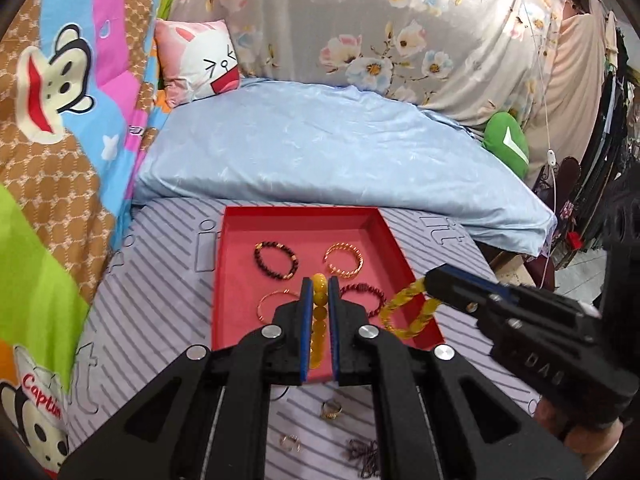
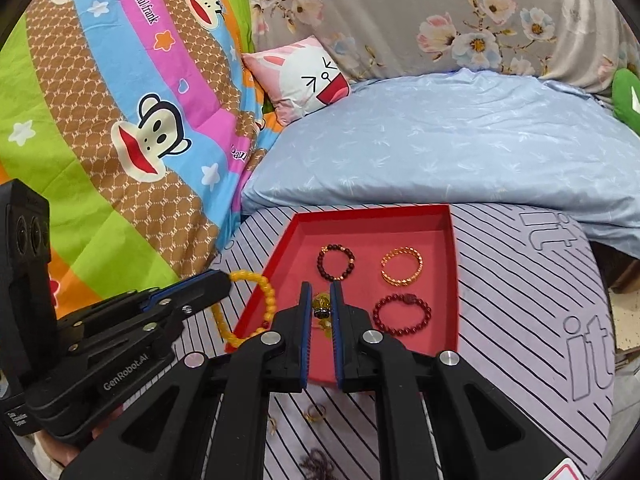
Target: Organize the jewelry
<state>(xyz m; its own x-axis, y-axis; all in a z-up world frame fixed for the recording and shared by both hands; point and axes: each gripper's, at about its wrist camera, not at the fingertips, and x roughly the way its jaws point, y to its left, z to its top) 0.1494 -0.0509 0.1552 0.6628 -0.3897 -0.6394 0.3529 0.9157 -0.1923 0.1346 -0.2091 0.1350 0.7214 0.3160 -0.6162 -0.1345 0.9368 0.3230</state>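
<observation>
Yellow bead bracelet (image 2: 244, 308) hangs lengthwise from left claw (image 1: 319, 292).

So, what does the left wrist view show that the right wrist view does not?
Only left wrist: the thin gold bangle, and the clear yellow bracelet as a full loop hanging from the right tool. Only right wrist: the yellow bead bracelet as a full loop from the left tool. Both: the red tray, dark bead bracelet, twisted gold bangle, dark red bracelet.
</observation>
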